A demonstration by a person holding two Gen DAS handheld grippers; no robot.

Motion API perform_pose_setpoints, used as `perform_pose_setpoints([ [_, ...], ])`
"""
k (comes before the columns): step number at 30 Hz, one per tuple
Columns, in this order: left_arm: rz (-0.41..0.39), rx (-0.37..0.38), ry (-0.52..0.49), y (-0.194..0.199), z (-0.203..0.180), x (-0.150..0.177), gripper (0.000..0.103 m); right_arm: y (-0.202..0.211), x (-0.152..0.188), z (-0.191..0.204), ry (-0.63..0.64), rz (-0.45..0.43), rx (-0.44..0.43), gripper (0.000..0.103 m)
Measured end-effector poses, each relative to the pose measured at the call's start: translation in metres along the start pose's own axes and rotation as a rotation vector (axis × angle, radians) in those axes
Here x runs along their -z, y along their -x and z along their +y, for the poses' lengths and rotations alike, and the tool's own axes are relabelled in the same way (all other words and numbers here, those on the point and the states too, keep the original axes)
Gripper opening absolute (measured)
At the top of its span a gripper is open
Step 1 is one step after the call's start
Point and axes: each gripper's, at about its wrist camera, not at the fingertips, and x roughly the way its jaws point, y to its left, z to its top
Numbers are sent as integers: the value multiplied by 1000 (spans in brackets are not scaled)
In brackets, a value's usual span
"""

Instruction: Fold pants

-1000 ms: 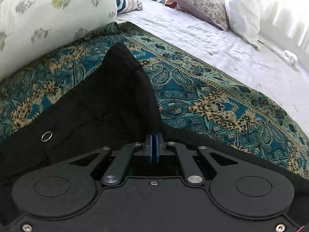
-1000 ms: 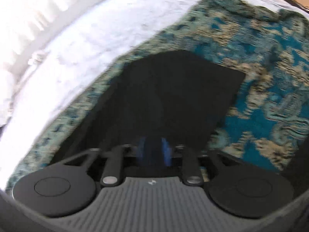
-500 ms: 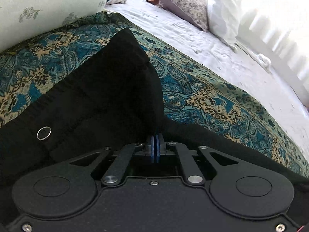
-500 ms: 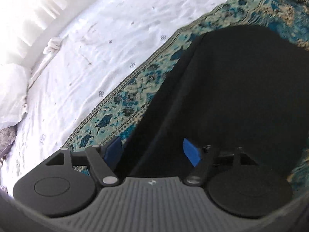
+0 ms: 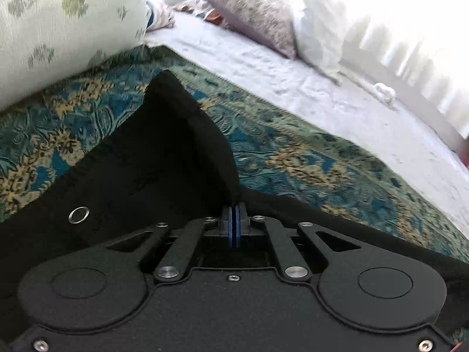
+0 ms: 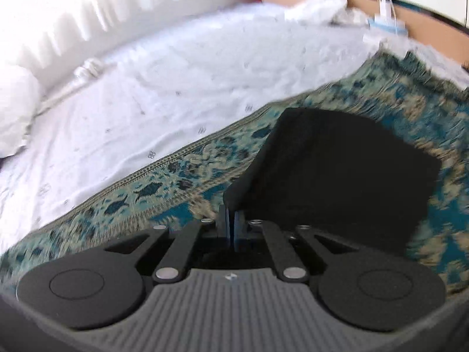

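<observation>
Black pants [image 5: 140, 170] lie on a teal and gold patterned spread [image 5: 307, 158] on a bed. A metal eyelet [image 5: 78, 214] shows near the waistband. My left gripper [image 5: 234, 220] is shut on a raised fold of the pants' edge. In the right wrist view the pants [image 6: 337, 173] lie folded on the spread [image 6: 164, 193]. My right gripper [image 6: 230, 223] is shut on their near left edge, which lifts up from the spread.
A white floral pillow [image 5: 58, 23] lies at the far left, and patterned [image 5: 252, 17] and white pillows [image 5: 319, 29] at the bed's head. White sheet [image 6: 176, 73] runs beside the spread. A small blue and white object [image 6: 387, 25] sits far right.
My right gripper was open over the pants half a second ago and has now shut on their edge. The left gripper stays shut on the fold; its view shifted slightly.
</observation>
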Motion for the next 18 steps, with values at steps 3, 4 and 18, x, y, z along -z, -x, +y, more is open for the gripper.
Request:
perform_pose_setpoints([
  [3, 2, 18, -11, 26, 3, 8, 4, 36, 17, -40, -23, -11, -41, 4],
  [4, -6, 28, -14, 37, 6, 13, 4, 51, 26, -56, -37, -17, -57, 4],
  [18, -27, 22, 11, 176, 70, 126, 3, 186, 184, -204, -73, -59, 25, 4],
])
